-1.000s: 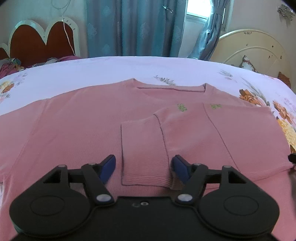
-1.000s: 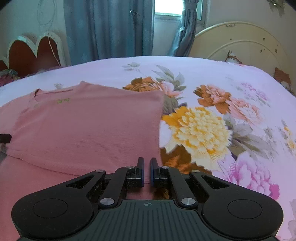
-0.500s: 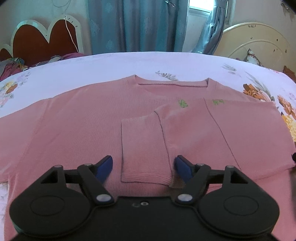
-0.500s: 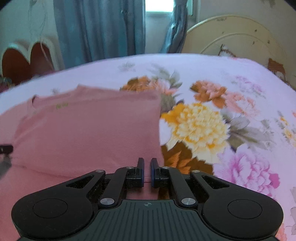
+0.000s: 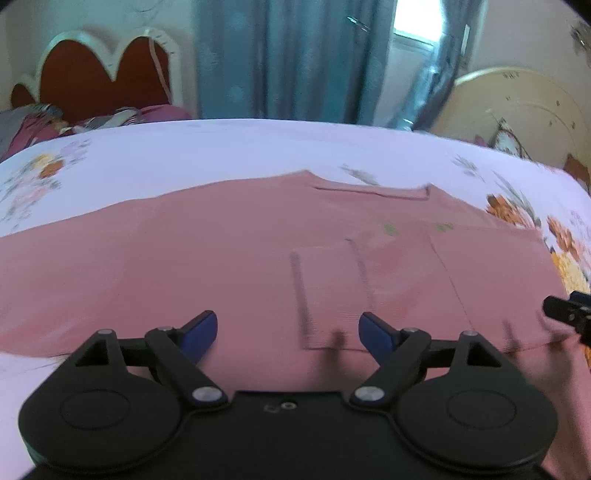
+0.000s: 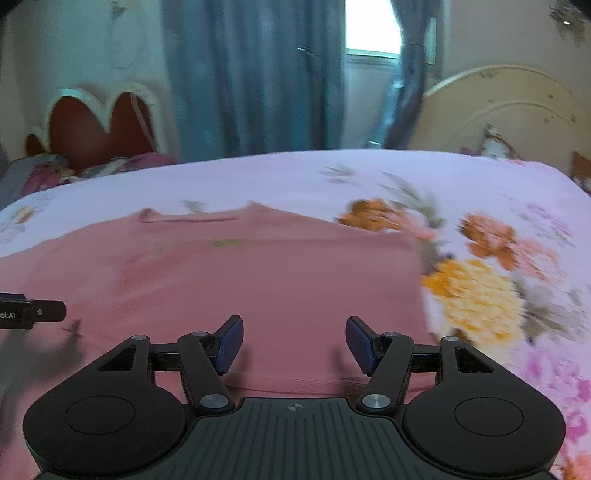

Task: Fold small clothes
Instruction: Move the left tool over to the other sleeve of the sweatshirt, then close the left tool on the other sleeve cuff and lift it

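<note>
The bed (image 5: pixel 258 147) filled most of the room, spread with a pale lilac sheet (image 6: pixel 295 177) printed with orange, yellow and pink flowers (image 6: pixel 476 291) that bunched toward its right side. A pink knit sweater (image 5: pixel 184 258) lay flat across the sheet, neckline toward the far edge, its right side folded in over the body so the ribbed cuff (image 5: pixel 328 291) of the sleeve rested on the chest. Two small green marks sat just below the collar.

Behind the bed hung long blue-grey curtains (image 6: pixel 240 74), parted at a bright window (image 6: pixel 373 29). A scalloped headboard (image 5: pixel 99 74) with red panels and a cream rim stood at the far left, with crumpled bedding (image 5: pixel 44 118) at its foot. A rounded cream headboard (image 6: pixel 498 110) stood at the far right against a pale wall.

The left gripper (image 5: pixel 288 328) hung above the sweater, jaws opening, holding nothing; the cuff lay below them, toward the right-hand pad. The right gripper (image 6: pixel 293 339) hung over the folded right part, near its edge, jaws also opening, with only flat cloth below them. Both views were blurred.
</note>
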A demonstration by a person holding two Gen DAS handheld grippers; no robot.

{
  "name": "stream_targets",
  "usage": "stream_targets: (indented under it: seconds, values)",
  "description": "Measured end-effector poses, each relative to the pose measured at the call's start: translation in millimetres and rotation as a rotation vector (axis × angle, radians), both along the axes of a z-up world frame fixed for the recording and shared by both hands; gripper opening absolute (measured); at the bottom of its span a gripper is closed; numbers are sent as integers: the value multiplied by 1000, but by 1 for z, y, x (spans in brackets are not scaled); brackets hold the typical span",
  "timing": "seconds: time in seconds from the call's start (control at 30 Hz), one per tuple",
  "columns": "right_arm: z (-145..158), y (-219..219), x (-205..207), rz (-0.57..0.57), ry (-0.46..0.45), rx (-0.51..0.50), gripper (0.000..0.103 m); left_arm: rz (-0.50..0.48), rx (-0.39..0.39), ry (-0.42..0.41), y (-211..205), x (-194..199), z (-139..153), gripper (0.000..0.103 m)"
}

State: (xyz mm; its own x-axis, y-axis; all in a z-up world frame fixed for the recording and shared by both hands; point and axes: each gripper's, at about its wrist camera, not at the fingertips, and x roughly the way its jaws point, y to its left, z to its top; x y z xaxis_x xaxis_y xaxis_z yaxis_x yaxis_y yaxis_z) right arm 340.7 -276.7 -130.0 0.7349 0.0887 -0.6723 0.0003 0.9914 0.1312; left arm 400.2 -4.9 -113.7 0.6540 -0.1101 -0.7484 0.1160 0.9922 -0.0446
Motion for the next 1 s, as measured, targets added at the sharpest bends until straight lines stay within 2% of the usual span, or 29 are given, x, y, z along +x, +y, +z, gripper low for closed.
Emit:
stream_targets:
  seconds: [0.27,0.53,0.73,1.0]
  values:
    - [8,73,20,106,4,43,61,134,-74,-3,92,-14,14,84]
    - [8,142,37,205,2,50,61,411,-116,10,211,-28,8,84]
    - [8,165,58,208,9,64,61,600,-146,19,290,-29,-2,79]
    - [-9,177,73,186,48,14,61,767,-221,-13,369,-13,-19,74]
